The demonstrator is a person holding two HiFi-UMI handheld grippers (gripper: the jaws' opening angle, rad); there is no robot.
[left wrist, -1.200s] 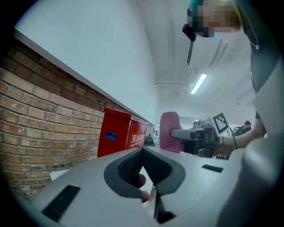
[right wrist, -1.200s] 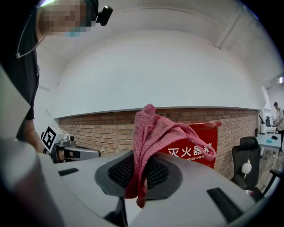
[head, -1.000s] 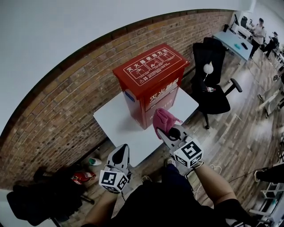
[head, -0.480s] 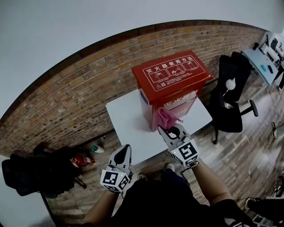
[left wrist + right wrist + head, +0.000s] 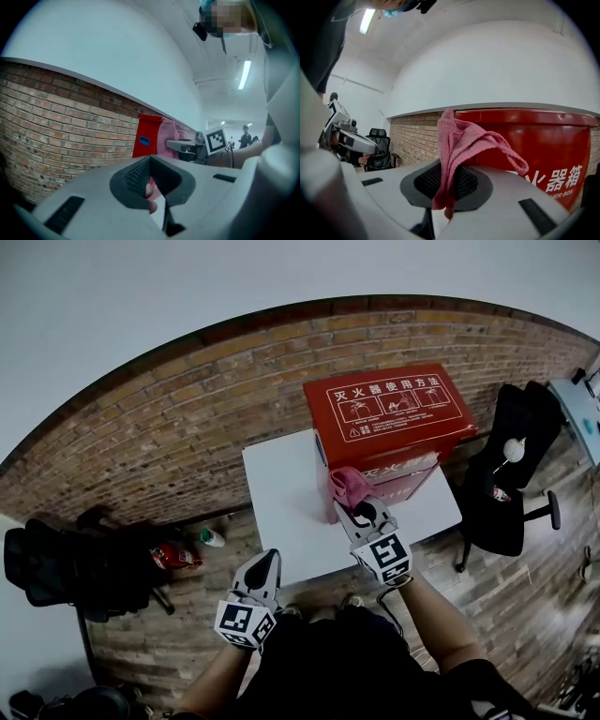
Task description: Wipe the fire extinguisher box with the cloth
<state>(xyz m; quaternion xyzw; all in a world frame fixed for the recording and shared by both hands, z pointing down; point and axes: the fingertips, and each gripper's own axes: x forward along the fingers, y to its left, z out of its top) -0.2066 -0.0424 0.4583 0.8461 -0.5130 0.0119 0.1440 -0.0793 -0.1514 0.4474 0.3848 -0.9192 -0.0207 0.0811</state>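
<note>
A red fire extinguisher box (image 5: 389,413) with white print on its lid stands on a white table (image 5: 281,493) against a brick wall. My right gripper (image 5: 353,510) is shut on a pink cloth (image 5: 348,486), held at the box's front face, close below the lid. In the right gripper view the cloth (image 5: 461,145) sticks up from the jaws before the red box (image 5: 543,145). My left gripper (image 5: 264,568) hangs low near the table's front edge, shut, holding nothing. From the left gripper view the box (image 5: 149,139) and cloth (image 5: 167,137) lie ahead.
A black office chair (image 5: 511,474) stands right of the table. Dark bags (image 5: 75,563), a red item (image 5: 173,556) and a bottle (image 5: 211,537) lie on the wooden floor at the left by the brick wall (image 5: 187,418).
The view has swung left, so the box and table now sit further right. My right gripper has carried the cloth closer to the box's front. The left gripper stays low.
</note>
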